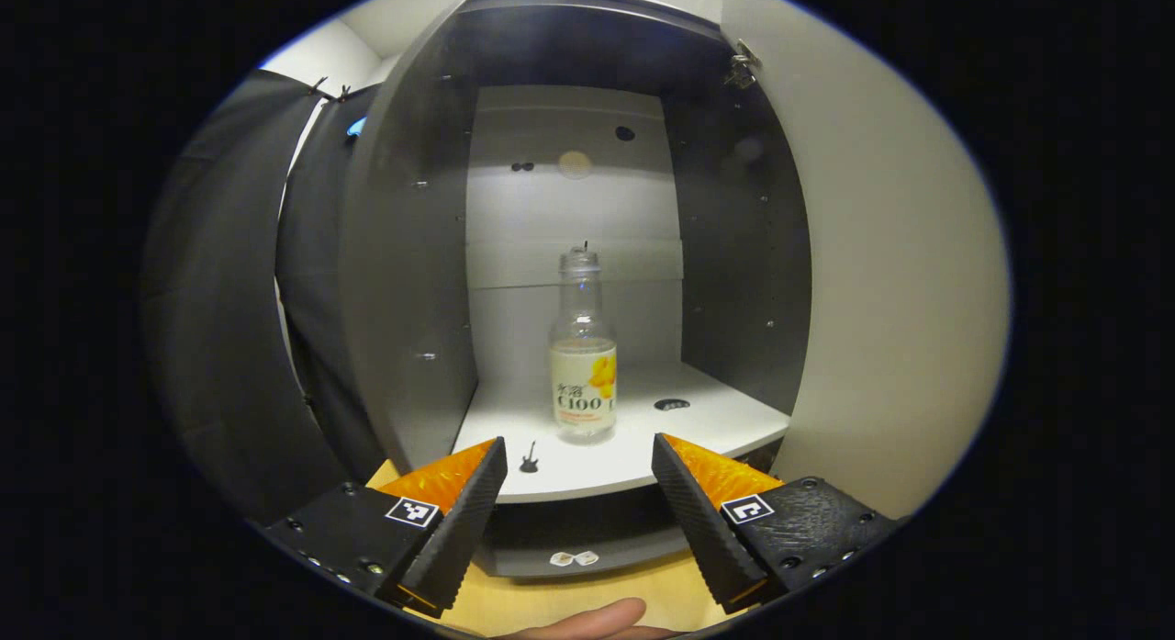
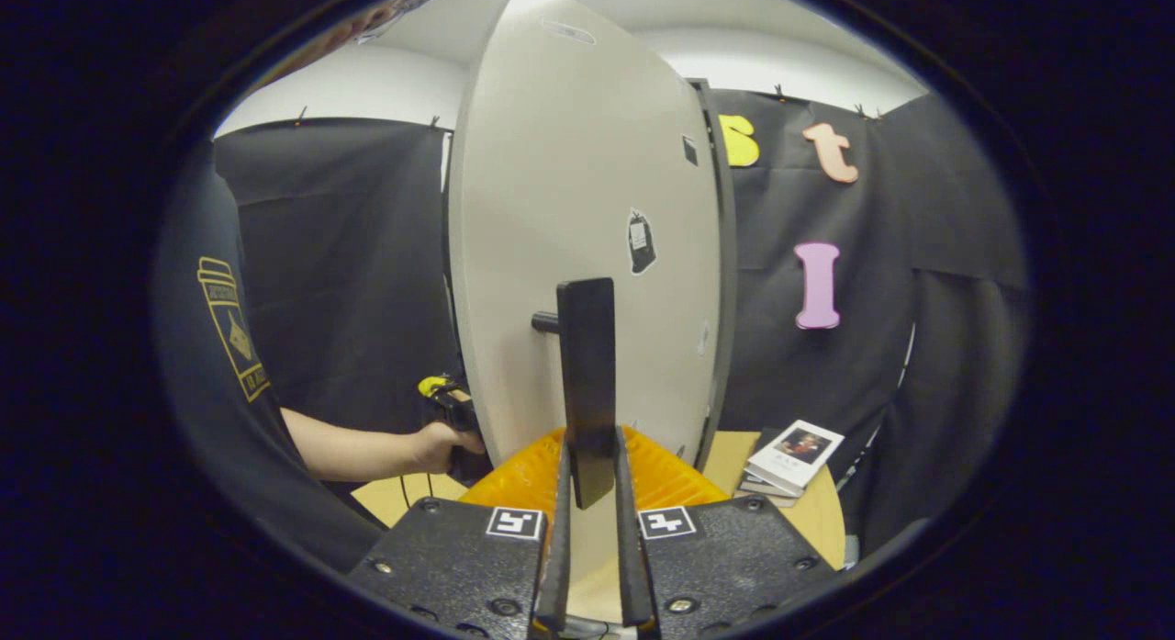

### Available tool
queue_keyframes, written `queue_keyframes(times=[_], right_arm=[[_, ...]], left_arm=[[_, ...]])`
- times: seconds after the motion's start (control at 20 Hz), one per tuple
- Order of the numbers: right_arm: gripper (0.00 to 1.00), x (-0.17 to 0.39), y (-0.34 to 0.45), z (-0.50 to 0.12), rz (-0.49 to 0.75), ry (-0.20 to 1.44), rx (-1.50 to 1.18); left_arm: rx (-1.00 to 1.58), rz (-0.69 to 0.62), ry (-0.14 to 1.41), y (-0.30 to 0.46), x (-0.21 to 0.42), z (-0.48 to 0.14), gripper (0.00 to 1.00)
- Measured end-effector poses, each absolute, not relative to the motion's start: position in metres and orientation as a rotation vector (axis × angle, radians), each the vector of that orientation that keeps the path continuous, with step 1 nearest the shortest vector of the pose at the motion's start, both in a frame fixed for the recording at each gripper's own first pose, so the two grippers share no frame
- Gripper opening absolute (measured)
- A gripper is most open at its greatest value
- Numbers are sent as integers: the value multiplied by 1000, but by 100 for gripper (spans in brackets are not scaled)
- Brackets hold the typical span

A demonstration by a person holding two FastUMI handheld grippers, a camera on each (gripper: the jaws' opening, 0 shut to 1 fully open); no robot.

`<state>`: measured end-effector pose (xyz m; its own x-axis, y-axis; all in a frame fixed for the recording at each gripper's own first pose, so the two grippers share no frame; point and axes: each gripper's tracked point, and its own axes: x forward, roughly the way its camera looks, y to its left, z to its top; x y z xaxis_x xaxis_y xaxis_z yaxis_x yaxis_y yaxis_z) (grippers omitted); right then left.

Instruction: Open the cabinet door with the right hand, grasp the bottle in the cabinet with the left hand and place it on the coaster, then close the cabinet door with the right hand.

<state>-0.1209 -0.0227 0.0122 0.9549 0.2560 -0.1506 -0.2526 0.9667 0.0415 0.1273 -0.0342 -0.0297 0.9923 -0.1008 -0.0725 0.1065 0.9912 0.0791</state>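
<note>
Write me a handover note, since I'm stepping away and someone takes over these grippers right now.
Right gripper: shut on the door handle, holding the cabinet door swung open.
Left gripper: open, in front of the cabinet, aimed at the bottle.
Bottle: upright on the cabinet shelf, untouched.
Done: door open.
Left: grasp the bottle with the left gripper, set it on the coaster, close the door with the right.
</note>
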Motion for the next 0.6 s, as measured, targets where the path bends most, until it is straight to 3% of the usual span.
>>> queue_keyframes(times=[0.25, 0.4, 0.45, 0.55, 0.6], right_arm=[[22, -130, -58, 12, 129, 160, 35], [27, -131, -82, 14, 55, 156, 10], [27, -133, -88, 12, 31, 158, 13], [41, -137, -98, 10, -7, 168, 42], [57, -138, -103, 10, -22, 169, 55]], left_arm=[[97, -37, 40, -35, 166, -18, 96], [123, -8, 34, -32, 185, -15, 100], [127, 2, 30, -32, 191, -15, 96], [122, 11, 31, -35, 198, -15, 96], [119, 10, 33, -37, 201, -16, 96]])
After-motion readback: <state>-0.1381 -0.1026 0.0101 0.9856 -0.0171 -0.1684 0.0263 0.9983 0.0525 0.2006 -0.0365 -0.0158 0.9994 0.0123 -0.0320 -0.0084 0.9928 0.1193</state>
